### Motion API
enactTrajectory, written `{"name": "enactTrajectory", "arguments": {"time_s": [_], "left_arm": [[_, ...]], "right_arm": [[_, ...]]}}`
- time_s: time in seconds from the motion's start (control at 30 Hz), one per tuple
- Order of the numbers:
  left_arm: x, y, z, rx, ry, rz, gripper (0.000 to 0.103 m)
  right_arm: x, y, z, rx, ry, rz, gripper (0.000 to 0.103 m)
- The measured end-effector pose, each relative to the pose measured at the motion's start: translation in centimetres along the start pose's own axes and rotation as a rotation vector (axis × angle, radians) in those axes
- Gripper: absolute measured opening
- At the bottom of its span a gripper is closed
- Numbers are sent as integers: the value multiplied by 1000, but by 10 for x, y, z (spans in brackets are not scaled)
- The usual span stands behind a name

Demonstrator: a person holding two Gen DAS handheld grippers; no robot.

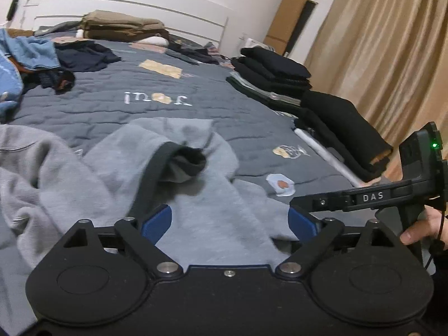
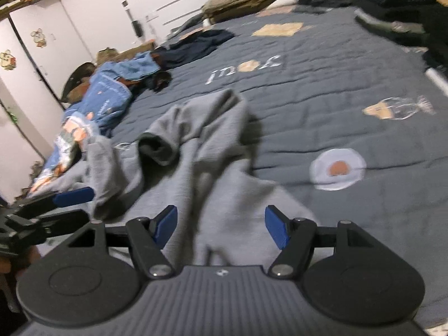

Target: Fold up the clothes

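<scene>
A grey sweatshirt (image 1: 196, 196) lies crumpled on the dark grey quilt (image 1: 117, 84), and a dark-lined opening (image 1: 182, 162) in it gapes upward. My left gripper (image 1: 228, 221) is open, its blue pads (image 1: 155, 222) spread wide, with grey cloth lying between and under them. In the right wrist view the same sweatshirt (image 2: 201, 145) rises in a rumpled ridge. My right gripper (image 2: 221, 226) is open low over the near edge of the cloth. One blue finger of the left gripper (image 2: 74, 196) shows at the left, close to the cloth.
Folded black clothes (image 1: 274, 70) and another black stack (image 1: 344, 128) line the bed's right edge by a white tube (image 1: 322, 154). Blue denim (image 1: 30, 53) and dark garments (image 1: 84, 56) lie at the left. Tan bedding (image 1: 123, 25) sits at the headboard. A hand (image 1: 420, 229) shows at the right.
</scene>
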State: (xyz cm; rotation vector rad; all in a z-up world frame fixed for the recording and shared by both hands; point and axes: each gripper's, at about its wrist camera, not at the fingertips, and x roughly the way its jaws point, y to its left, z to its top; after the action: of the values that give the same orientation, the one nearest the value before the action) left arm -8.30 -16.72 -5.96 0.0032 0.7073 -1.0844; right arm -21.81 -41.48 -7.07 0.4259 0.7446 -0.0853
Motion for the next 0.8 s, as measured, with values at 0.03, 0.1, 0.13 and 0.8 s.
{"name": "enactTrajectory", "arguments": {"time_s": [0.03,0.1,0.13,0.8], "left_arm": [[3,-4,0,6,1,-5,91],[8,-10,1,9,4,-18,91],[10,-13,1,10,5,-24,91],[46,-63,-3,71,46,-94,91]], "right_arm": [[-3,-5,-1,-1,-4,-12,68],[-9,-16,-3,16,-12,-24,68],[-12,-22,-4,24,-13,-38,68],[-28,-89,-43,138,57,-98,68]]}}
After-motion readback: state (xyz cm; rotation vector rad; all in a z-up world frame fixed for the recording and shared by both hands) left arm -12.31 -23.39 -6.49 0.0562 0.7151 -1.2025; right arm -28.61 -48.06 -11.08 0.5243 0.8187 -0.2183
